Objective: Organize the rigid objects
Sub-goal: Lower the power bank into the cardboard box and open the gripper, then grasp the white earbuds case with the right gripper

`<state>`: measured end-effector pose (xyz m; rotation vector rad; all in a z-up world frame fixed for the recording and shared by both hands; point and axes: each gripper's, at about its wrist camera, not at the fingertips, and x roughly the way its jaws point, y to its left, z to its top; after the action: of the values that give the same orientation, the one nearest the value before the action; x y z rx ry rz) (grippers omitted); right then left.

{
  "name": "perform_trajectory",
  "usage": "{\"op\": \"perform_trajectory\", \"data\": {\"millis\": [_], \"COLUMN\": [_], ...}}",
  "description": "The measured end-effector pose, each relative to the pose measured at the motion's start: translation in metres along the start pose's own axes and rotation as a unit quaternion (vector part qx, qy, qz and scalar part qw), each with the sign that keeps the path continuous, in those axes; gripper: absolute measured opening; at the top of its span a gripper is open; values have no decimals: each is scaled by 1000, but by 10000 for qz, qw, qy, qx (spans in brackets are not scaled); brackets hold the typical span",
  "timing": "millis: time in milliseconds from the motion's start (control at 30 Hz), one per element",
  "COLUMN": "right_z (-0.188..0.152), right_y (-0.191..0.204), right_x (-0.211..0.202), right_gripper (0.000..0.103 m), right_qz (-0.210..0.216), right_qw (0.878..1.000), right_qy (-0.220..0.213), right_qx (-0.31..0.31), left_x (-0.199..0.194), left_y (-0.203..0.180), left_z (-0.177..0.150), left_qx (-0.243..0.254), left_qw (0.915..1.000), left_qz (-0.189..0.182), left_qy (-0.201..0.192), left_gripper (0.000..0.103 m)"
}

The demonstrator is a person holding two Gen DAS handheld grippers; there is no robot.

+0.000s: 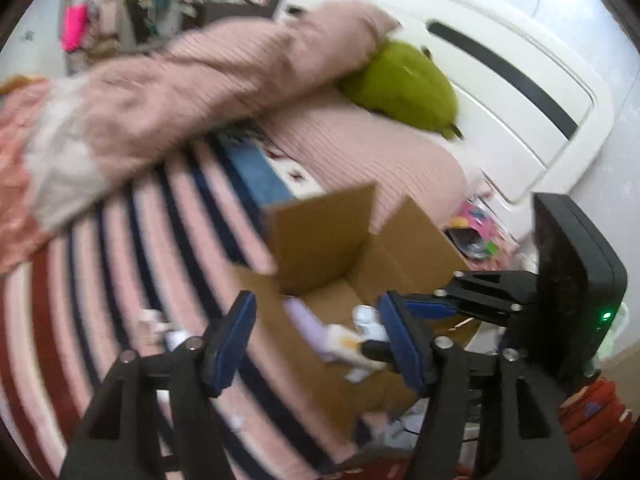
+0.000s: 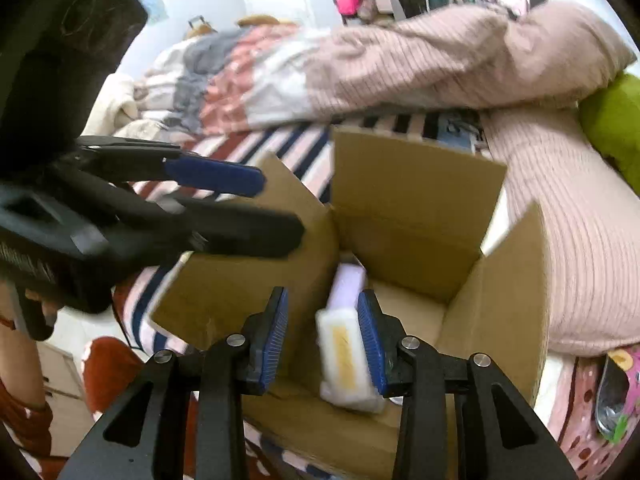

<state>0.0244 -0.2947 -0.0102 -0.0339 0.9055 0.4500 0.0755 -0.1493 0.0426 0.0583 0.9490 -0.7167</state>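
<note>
White-and-lilac pack (image 2: 347, 344), boxy w/ a yellow strip on its pale end, lying inside cardboard box (image 2: 416, 216) near the front wall, lilac end pointing toward the far flap. Right gripper (image 2: 323, 338) hovering over the box mouth, fingers spread wide; right pad looks close against the pack's side, left pad clearly off it, so not clamped on anything. Looks rigid, light, smooth-wrapped, prob. a bit slippery; best taken across the short width, mid-length, pads flat on the two long sides, not by the ends. Left gripper (image 1: 316, 336) also spread, nothing between pads, held above the box's left flap; contact w/ the flap can't be told. Box sitting on striped bedspread (image 1: 168, 216) toward the foot-side edge of the bed, pink blanket (image 1: 192, 80) and green plush (image 1: 404, 84) beyond. Right wrist view gives the box interior, the pack's yellow strip and the left gripper side-on. Left wrist view, blurred, adds small white items (image 1: 160, 324) on the bedspread outside the box, plus another white thing (image 1: 370, 320) inside, neither identifiable.
</note>
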Motion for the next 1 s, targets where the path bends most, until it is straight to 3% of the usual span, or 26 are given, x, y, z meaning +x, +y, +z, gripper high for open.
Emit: {"op": "perform_trajectory", "data": {"millis": [133, 267, 400, 567, 667, 800, 1000], "right_z": [13, 27, 30, 17, 11, 8, 6], "right_y": [41, 87, 131, 157, 158, 144, 132], "right_x": [-7, 10, 48, 104, 142, 191, 223], "right_gripper": [32, 33, 41, 42, 48, 52, 52], "right_qz": [351, 795, 1021, 988, 606, -213, -667], "right_qw": [9977, 9930, 9893, 9896, 9936, 9958, 9944], "right_qy": [-402, -441, -183, 266, 474, 601, 502], "right_qx": [-422, -757, -1030, -1010, -821, -659, -645], "left_x": [-52, -82, -88, -81, -77, -73, -74], "left_y": [39, 82, 120, 157, 169, 184, 192], "left_z": [-24, -60, -102, -150, -174, -197, -214], "left_qx": [-243, -564, -876, -1244, -1374, -1594, -1755], "left_qw": [9959, 9884, 9836, 9797, 9782, 9753, 9730], "left_qz": [746, 1235, 1400, 1424, 1425, 1420, 1395], "left_qy": [-453, -684, -724, -669, -622, -560, -554], "left_gripper": [70, 71, 71, 71, 71, 71, 71]}}
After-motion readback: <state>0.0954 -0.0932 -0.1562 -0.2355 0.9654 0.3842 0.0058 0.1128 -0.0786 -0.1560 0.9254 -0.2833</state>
